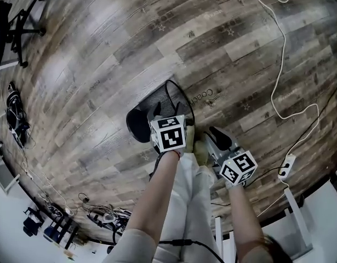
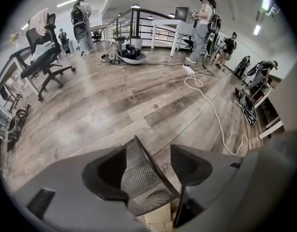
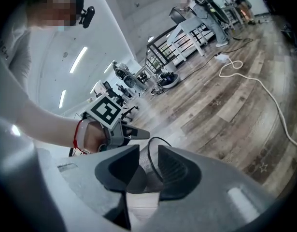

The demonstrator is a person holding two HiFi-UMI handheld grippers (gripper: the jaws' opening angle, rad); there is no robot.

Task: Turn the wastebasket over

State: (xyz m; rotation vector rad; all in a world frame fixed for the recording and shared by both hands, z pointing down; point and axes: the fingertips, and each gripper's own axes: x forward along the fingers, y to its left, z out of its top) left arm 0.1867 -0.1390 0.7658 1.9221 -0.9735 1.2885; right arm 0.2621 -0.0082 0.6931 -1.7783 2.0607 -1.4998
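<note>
Lying tipped on its side on the wood-plank floor (image 1: pixel 102 53), the black mesh wastebasket (image 1: pixel 150 109) sits just ahead of the person's white trousers (image 1: pixel 184 201). The left gripper (image 1: pixel 169 111) reaches over the wastebasket's wire rim. In the left gripper view its jaws stand wide apart and straddle the mesh wall (image 2: pixel 141 178) – the mesh lies against one pad and the other pad is clear of the rim. The right gripper (image 1: pixel 217 136) hovers just beside the wastebasket, on the side away from its dark base. Its jaws are a little apart and hold nothing, and the wastebasket rim shows through the narrow gap between them. A white power cable (image 1: pixel 278 92) trails well apart from the wastebasket – beyond the right gripper.
</note>
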